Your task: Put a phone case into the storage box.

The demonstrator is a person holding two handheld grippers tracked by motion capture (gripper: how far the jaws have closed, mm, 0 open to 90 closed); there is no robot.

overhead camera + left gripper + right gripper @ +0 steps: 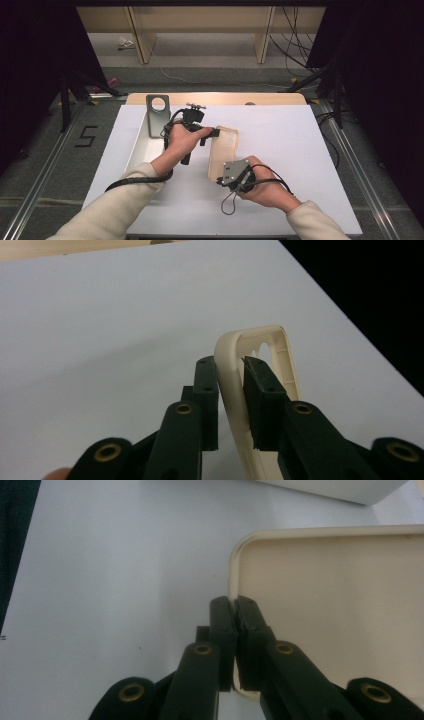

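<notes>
Lower centre of the high view: right claw [226, 175] clamped on the near edge of the cream phone case [223, 150]. Just beyond, left claw [214, 133] pinching its far side rail, case over the white worktop [280, 145]. Both grips seemingly secured; flexing or carrying likely left. Upper left: metal stand [158, 115], untouched.

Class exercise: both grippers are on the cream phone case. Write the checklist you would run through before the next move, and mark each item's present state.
1. Left gripper clamps the side rim of the phone case: ok.
2. Right gripper clamps the case's edge near a corner: ok.
3. The two grips sit on different parts of the case: ok.
4. Case off the white table: cannot tell.
5. Cables clear of the case: ok.
6. White tray and metal bracket apart from the case: ok.
</notes>
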